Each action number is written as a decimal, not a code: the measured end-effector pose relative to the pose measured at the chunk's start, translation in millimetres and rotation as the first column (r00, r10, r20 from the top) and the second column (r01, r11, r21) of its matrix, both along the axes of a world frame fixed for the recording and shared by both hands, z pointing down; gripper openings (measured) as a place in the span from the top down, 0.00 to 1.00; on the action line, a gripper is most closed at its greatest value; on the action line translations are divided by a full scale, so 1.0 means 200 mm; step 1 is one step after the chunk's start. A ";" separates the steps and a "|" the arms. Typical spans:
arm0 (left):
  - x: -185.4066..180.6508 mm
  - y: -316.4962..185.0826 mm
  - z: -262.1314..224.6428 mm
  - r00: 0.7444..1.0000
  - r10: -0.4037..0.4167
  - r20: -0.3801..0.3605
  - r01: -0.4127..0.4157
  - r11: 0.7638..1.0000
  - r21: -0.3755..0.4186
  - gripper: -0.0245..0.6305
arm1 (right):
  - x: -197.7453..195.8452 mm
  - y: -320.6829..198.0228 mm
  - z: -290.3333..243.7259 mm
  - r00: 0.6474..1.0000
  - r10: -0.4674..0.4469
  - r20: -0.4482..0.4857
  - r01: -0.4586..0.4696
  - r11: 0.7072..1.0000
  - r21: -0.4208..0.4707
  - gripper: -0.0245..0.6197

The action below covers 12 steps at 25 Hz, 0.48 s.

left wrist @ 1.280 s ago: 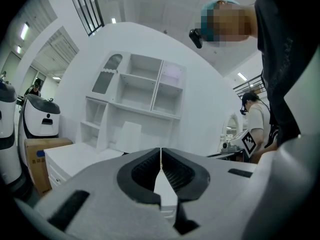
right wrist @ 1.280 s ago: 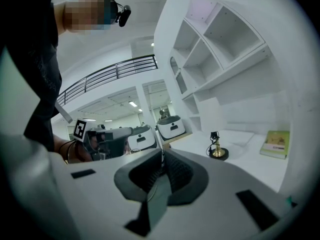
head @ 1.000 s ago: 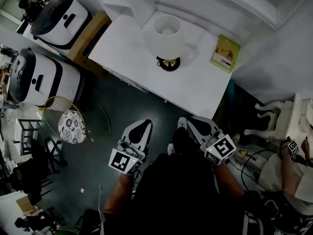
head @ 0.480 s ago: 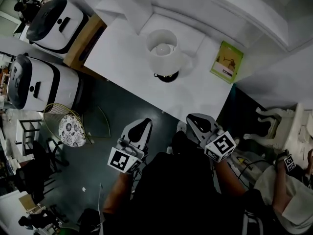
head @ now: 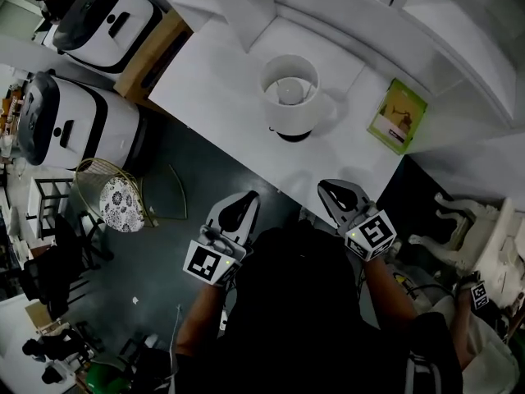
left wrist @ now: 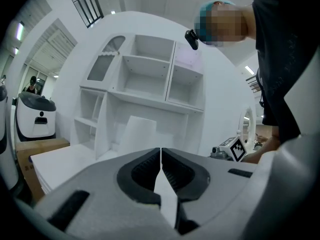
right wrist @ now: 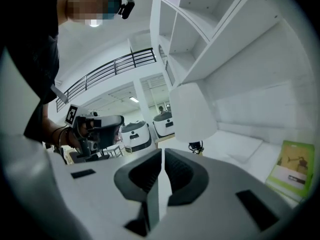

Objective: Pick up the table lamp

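Observation:
The table lamp (head: 289,94) stands on the white table (head: 215,80); it has a white shade and a dark, brass-ringed base (head: 294,135). Both grippers hover in front of the table's near edge, apart from the lamp. My left gripper (head: 245,196) is shut and empty, below and left of the lamp. My right gripper (head: 329,187), also shut and empty, sits below and right of it. In the right gripper view the lamp (right wrist: 192,112) rises beyond the shut jaws (right wrist: 163,151). In the left gripper view the shade (left wrist: 140,132) shows behind the shut jaws (left wrist: 160,150).
A green booklet (head: 397,115) lies on the table right of the lamp. A white shelf unit (head: 361,11) backs the table. Two white machines (head: 70,125) and a wire stool (head: 115,202) stand at the left. A white chair (head: 467,216) is at the right.
Both grippers have moved forward toward the table's near edge. The table and lamp now sit closer in the head view, and the shade is seen more from above.

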<state>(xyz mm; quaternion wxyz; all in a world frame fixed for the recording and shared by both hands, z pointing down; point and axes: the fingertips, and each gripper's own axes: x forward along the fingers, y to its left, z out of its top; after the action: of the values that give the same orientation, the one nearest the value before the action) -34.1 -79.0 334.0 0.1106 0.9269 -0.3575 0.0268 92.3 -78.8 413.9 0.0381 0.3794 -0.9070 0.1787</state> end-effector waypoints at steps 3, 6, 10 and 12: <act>-0.02 -0.02 0.03 1.000 -0.008 0.001 0.008 1.000 -0.008 0.93 | -0.02 -0.07 0.06 1.000 0.001 -0.020 -0.001 1.000 0.001 0.91; -0.05 -0.05 0.10 1.000 -0.016 -0.003 0.016 0.999 -0.028 0.93 | -0.05 -0.15 0.12 0.999 0.002 -0.039 -0.002 1.000 0.005 0.90; -0.05 -0.12 0.19 1.000 0.000 0.000 0.000 0.999 -0.034 0.93 | -0.09 -0.26 0.21 0.998 0.012 -0.054 -0.011 1.000 0.017 0.90; -0.06 -0.14 0.24 1.000 0.009 0.012 -0.009 1.000 -0.030 0.93 | -0.11 -0.29 0.26 0.999 0.022 -0.047 -0.021 1.000 0.015 0.90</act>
<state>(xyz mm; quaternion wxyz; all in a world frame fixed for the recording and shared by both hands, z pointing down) -45.7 -106.8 381.6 0.1222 0.9266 -0.3536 0.0382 70.0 -137.3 466.3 0.0549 0.3934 -0.9030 0.1636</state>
